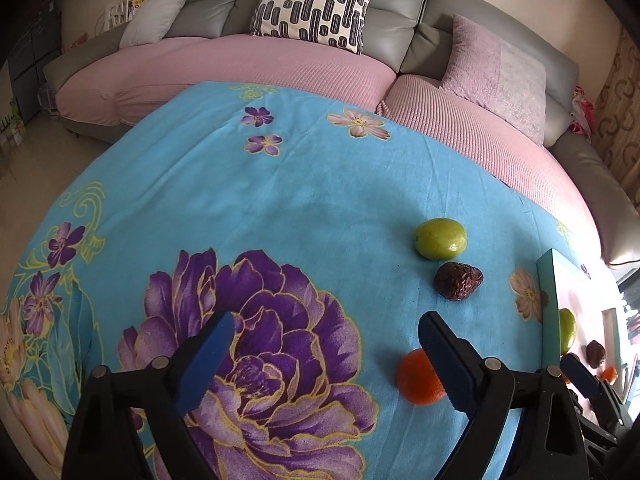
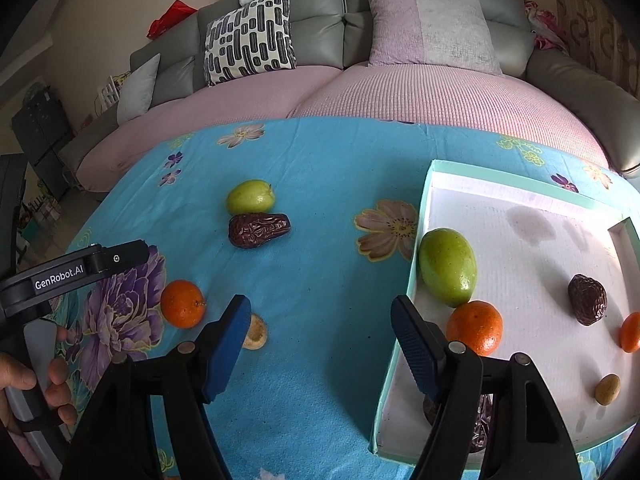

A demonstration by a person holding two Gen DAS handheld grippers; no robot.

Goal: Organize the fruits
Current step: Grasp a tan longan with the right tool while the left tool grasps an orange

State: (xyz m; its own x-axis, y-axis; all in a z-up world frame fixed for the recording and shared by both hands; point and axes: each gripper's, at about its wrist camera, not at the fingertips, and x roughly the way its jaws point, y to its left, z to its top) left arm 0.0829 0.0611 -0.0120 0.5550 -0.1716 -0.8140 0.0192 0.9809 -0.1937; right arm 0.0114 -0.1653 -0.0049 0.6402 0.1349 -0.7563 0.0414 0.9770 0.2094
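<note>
My left tongs (image 1: pixel 324 360) stand wide open with nothing between the blue pads, hovering over the big purple flower printed on the blue cloth (image 1: pixel 312 184) that covers the bench. A small orange (image 1: pixel 416 378) lies on the cloth touching the inner side of the right-hand pad, partly hidden behind it. At about 1 o'clock from those tongs a dark wrinkled date (image 1: pixel 458 281) lies just beside a green fruit (image 1: pixel 440 239), the green one farther from me.

My right tongs (image 2: pixel 322 338) are also spread wide and hold nothing. They hang above the cloth, with the right pad over the near left wall of the shallow teal-rimmed tray (image 2: pixel 424 216). A small tan fruit (image 2: pixel 256 333) peeks out on the cloth just behind the left pad.

Inside the tray, on its white floor, a large green fruit (image 2: pixel 448 266) leans by the left wall with an orange (image 2: pixel 475 327) touching it at 6 o'clock. Toward 3 o'clock from these lie another date (image 2: pixel 587 299), a second orange (image 2: pixel 631 332) cut off by the edge of the view, and a tan fruit (image 2: pixel 607 389). Something dark sits in the tray's near corner, mostly hidden behind my tongs; I cannot tell what it is.

A hand (image 2: pixel 36 384) grips the other handle at 9 o'clock in the right wrist view.
</note>
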